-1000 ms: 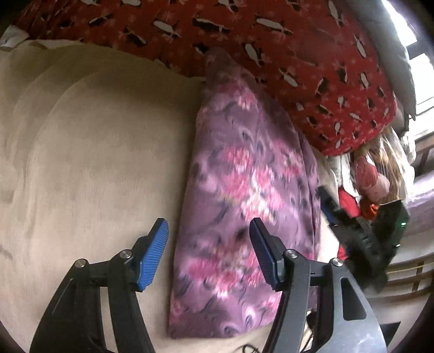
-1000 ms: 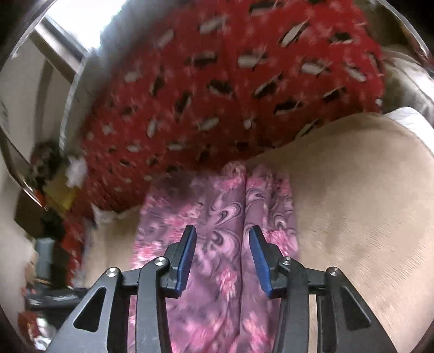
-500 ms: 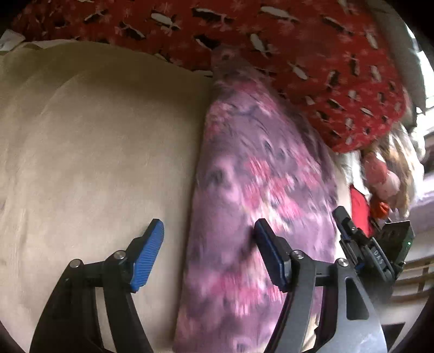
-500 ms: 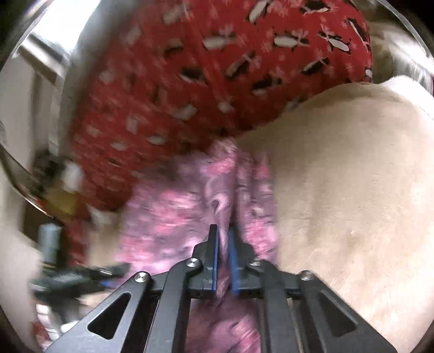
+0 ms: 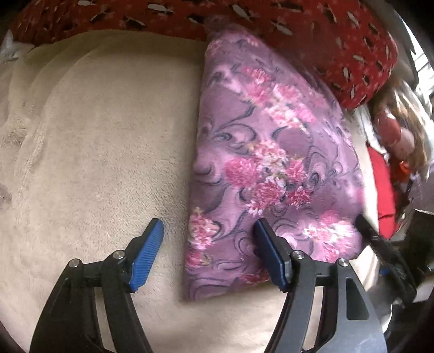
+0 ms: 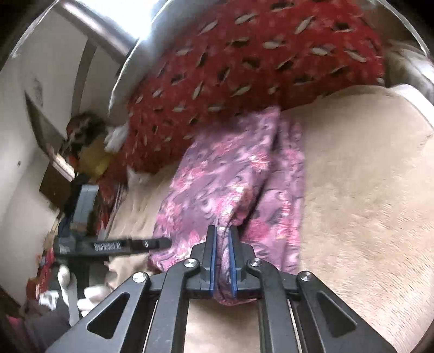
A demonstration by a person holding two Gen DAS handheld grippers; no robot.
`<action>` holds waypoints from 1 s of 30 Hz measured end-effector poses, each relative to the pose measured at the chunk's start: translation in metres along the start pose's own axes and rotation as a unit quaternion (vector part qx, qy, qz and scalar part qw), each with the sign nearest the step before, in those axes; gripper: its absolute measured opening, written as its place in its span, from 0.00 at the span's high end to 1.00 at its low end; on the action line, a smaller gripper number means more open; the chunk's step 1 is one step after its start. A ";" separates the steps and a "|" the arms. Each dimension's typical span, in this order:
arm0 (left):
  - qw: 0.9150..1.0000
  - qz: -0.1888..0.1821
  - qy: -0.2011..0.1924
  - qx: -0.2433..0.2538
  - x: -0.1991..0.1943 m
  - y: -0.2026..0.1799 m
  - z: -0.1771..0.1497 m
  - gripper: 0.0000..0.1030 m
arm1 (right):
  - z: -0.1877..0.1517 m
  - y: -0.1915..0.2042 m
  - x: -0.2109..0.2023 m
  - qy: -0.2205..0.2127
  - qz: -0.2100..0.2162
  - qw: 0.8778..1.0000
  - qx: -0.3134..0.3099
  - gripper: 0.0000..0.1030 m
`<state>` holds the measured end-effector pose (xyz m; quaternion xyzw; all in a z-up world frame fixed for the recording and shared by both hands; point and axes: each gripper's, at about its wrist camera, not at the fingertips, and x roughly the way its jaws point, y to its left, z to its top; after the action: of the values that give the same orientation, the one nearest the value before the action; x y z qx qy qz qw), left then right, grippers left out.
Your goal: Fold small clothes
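A purple fleece garment with pink flowers [image 5: 271,163] lies folded lengthwise on a beige blanket [image 5: 95,135]. My left gripper [image 5: 208,239] is open, its jaws astride the garment's near left edge, just above it. In the right wrist view my right gripper [image 6: 222,239] is shut on the near edge of the garment [image 6: 230,173] and lifts a bunched fold of it. The left gripper also shows in the right wrist view [image 6: 160,243], its tip at the cloth's left side.
A red patterned quilt [image 5: 298,24] lies bunched along the far side, touching the garment's far end. Clutter with a doll and red items [image 5: 393,141] sits at the bed's end. A wall and bright window [image 6: 114,16] lie beyond.
My right gripper closed from open onto the garment's near edge and raised it. My left gripper stayed open and shifted slightly left along the garment's edge.
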<state>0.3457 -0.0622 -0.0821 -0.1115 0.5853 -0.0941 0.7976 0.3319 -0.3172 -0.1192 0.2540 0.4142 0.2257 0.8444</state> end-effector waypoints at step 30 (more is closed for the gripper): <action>0.999 -0.012 -0.014 -0.036 0.008 0.002 0.057 0.25 | 0.082 -0.027 0.049 -0.047 -0.033 0.995 0.083 0.76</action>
<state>0.4026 -0.0583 -0.0733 -0.1483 0.5755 -0.0813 0.8001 0.4308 -0.3290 -0.1214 0.3194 0.3993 0.1503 0.8461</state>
